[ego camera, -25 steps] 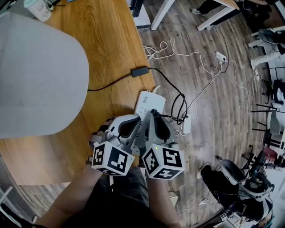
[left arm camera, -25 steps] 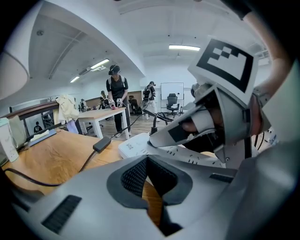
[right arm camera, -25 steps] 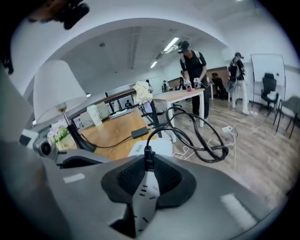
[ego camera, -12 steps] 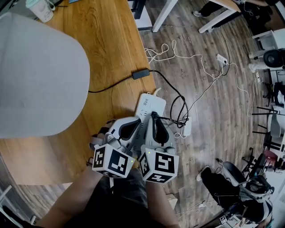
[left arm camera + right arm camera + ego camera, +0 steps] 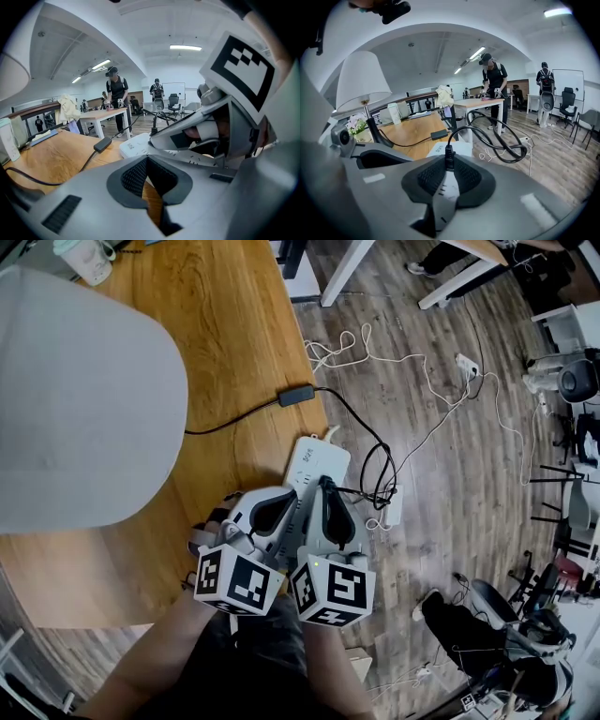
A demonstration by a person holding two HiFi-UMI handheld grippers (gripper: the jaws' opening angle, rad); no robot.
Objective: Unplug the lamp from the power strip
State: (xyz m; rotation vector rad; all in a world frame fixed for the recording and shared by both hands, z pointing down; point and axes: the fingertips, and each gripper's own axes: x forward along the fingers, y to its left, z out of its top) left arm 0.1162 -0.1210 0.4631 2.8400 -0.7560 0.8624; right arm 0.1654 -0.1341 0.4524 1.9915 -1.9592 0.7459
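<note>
Clamping lamp plug (image 5: 448, 154) in right gripper (image 5: 449, 166); pwr strip (image 5: 462, 149) below.

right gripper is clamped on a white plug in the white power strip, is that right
Not quite: the plug is black, not white. The right gripper view shows the right gripper clamped on that black plug in the white power strip.

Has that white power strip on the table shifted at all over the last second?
No. The power strip lies in the same spot at the table edge, just as near the black adapter as before.
</note>
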